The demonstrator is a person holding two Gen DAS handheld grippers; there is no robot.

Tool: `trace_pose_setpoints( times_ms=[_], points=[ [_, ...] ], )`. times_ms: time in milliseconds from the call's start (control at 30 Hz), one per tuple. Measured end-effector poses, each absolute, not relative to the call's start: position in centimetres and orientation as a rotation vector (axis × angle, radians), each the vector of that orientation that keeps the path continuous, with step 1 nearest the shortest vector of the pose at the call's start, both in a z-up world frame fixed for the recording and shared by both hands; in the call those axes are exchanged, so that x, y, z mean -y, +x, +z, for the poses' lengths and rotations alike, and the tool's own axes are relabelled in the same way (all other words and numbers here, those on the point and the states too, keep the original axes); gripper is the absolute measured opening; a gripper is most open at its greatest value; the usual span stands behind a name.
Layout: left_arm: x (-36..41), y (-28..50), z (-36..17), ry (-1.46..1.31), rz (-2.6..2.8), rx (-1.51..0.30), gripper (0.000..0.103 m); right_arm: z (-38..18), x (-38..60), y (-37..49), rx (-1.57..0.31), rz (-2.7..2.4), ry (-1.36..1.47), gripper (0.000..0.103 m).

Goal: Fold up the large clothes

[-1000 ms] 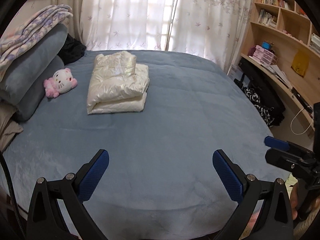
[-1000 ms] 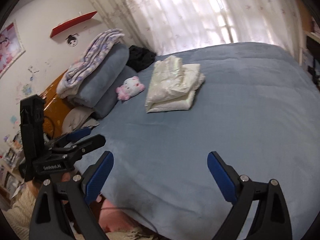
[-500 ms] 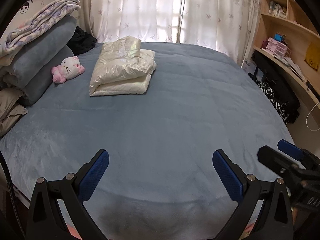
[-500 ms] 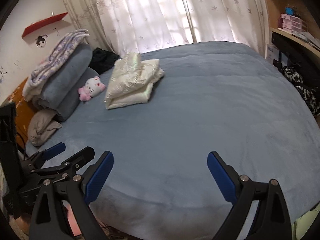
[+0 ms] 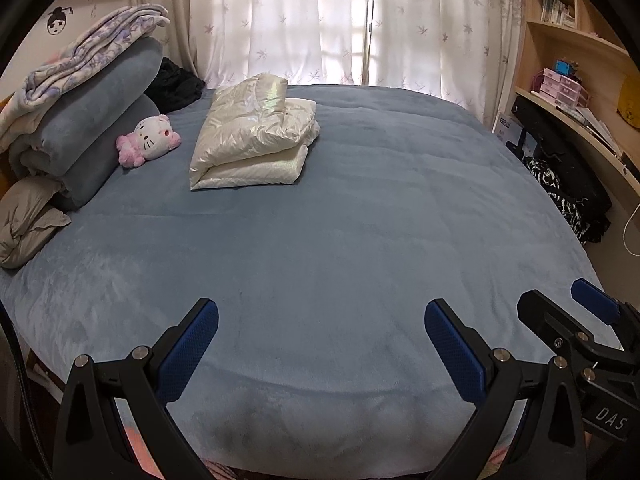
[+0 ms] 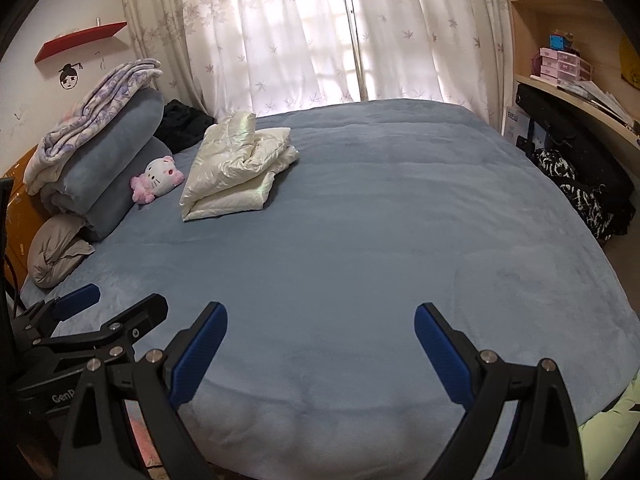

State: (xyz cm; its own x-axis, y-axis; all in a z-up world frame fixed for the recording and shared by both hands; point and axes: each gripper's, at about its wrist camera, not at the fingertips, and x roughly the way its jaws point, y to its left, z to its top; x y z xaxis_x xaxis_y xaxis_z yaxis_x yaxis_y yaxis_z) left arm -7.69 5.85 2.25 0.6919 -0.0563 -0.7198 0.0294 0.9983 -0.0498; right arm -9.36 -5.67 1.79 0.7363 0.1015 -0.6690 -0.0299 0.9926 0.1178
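A folded cream puffy jacket [image 5: 252, 136] lies on the blue bed [image 5: 360, 240] at the far left, near the pillows; it also shows in the right wrist view [image 6: 236, 168]. My left gripper [image 5: 320, 340] is open and empty, low over the bed's near edge, far from the jacket. My right gripper [image 6: 320, 340] is open and empty, beside it over the same edge. The right gripper shows at the left view's right edge [image 5: 576, 320]. The left gripper shows at the right view's lower left [image 6: 104, 312].
A pink-and-white cat plush [image 5: 150, 140] lies left of the jacket. Rolled grey-blue blankets [image 5: 88, 132] and a floral blanket stack at the headboard. A black garment [image 5: 176, 84] lies behind. Shelves and a desk [image 5: 580, 112] stand on the right, curtains behind.
Both grippers have pulled back and swung to face the bed squarely; the jacket now looks farther away. The jacket itself has not moved. Both grippers stayed open.
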Motion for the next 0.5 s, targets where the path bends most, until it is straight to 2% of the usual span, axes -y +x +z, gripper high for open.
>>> trace_pose_setpoints(
  times_ms=[500],
  points=[
    [-5.51, -7.94, 2.06, -0.016, -0.021, -0.808, 0.102, 1.54, 6.16, -9.47, -0.753, 0.063, 0.115, 0.095]
  ],
)
